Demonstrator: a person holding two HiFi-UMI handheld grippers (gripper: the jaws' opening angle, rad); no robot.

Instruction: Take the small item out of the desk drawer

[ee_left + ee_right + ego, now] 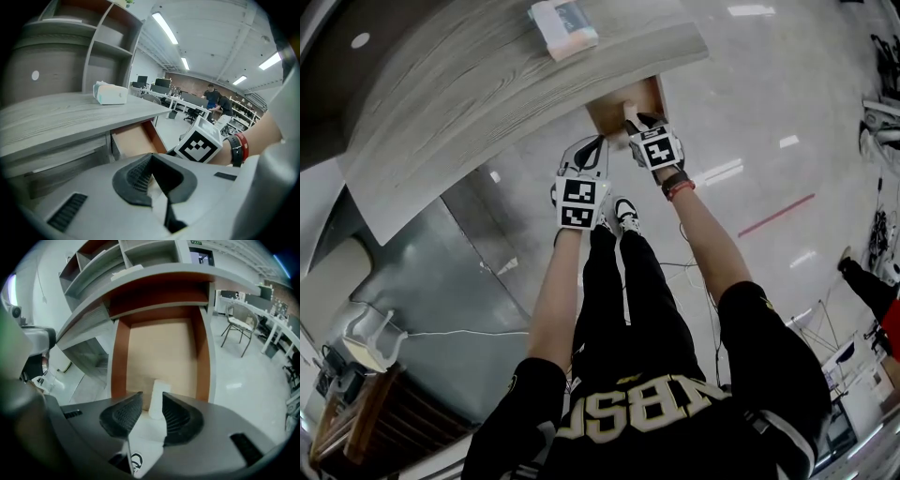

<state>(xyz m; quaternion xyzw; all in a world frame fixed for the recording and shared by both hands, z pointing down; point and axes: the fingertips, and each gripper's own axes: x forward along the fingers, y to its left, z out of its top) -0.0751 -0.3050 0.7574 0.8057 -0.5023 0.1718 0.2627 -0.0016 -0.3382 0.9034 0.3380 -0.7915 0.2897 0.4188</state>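
Observation:
The desk drawer stands pulled out under the grey wood-grain desktop, showing a bare tan bottom and brown sides. A small white upright item rests near the drawer's front edge. My right gripper is open around it: the item sits between the pads, close to the right pad, with a gap to the left pad. From the head view, the right gripper reaches into the drawer. My left gripper hangs just left of the drawer, below the desk edge; its jaws look shut and empty.
A tissue box lies on the desktop. Shelves rise behind the desk. A chair stands to the drawer's right. The person's legs and shoes are under the grippers. Two people stand far off at other desks.

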